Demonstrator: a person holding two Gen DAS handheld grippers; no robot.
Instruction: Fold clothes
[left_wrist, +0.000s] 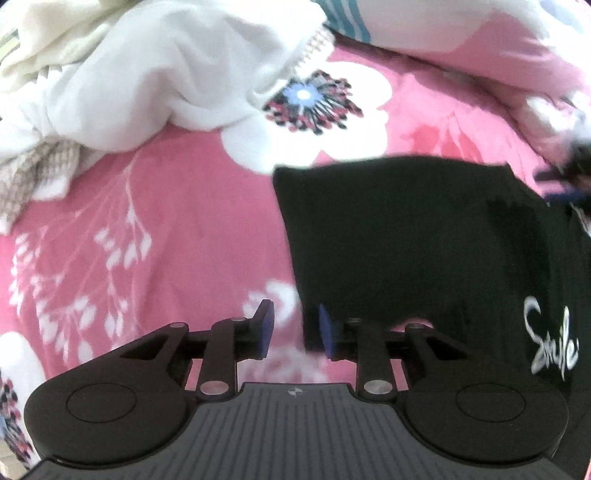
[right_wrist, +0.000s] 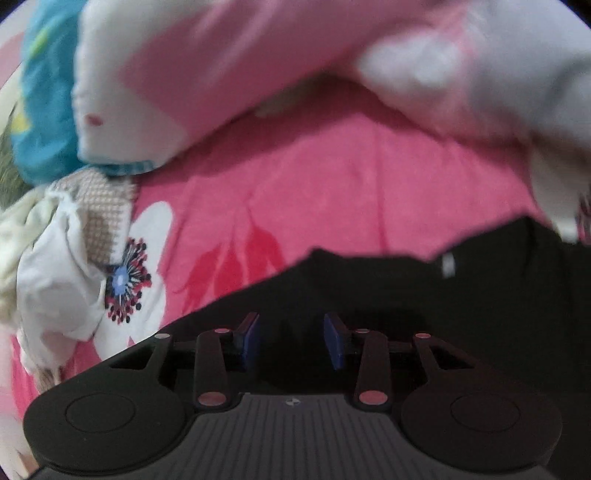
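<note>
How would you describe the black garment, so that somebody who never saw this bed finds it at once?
Start from the pink floral bedsheet that covers the bed. The black garment lies flat on it, apart from the crumpled white clothes. It is the only dark item, and it carries the white script word "Smile".

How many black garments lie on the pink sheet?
1: the black shirt, printed "Smile", lies flat on the pink sheet at the right of the left wrist view. The white pile may hide others.
</note>
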